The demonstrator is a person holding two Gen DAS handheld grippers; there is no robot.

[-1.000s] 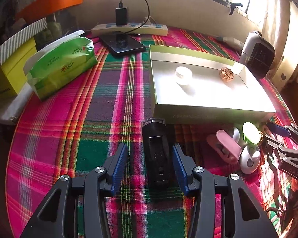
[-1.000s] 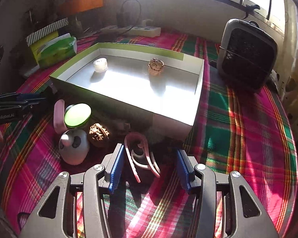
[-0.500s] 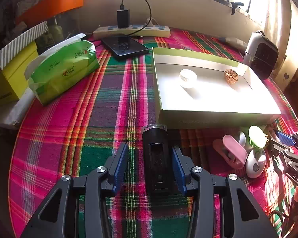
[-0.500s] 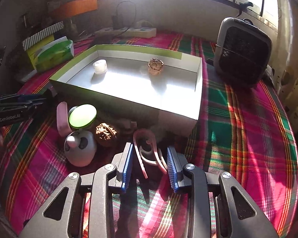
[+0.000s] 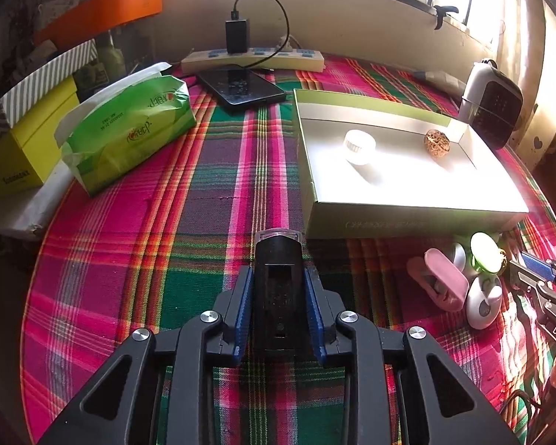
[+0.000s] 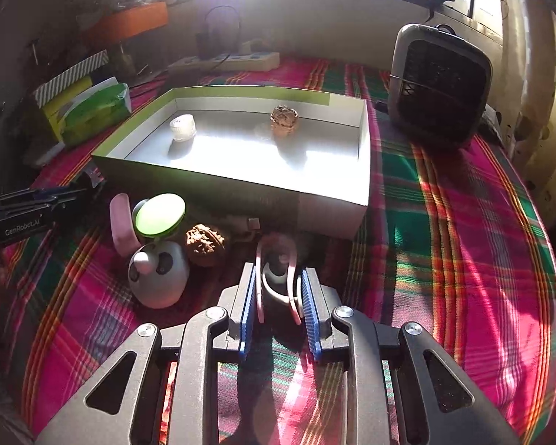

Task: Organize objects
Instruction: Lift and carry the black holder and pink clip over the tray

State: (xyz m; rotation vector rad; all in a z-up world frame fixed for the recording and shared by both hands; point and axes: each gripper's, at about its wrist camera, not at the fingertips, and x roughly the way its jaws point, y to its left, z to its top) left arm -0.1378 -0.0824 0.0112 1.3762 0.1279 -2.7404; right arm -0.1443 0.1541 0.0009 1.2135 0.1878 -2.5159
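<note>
The left gripper (image 5: 278,289) pinched a black device (image 5: 278,278) at 6 o'clock. The right gripper (image 6: 278,296) squeezed a pink clip (image 6: 277,282), also at 6. The thin, springy clip could likely slip out when lifted. Towards 12 o'clock, the open box (image 6: 218,181) held one white cap (image 6: 182,127) and one walnut (image 6: 284,118); a second walnut (image 6: 204,239) lay outside.

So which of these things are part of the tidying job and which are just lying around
Part of the job:
left gripper shut on black torch
right gripper shut on pink clip
box
walnut

Lying about:
tissue pack
phone
power strip
heater
</note>
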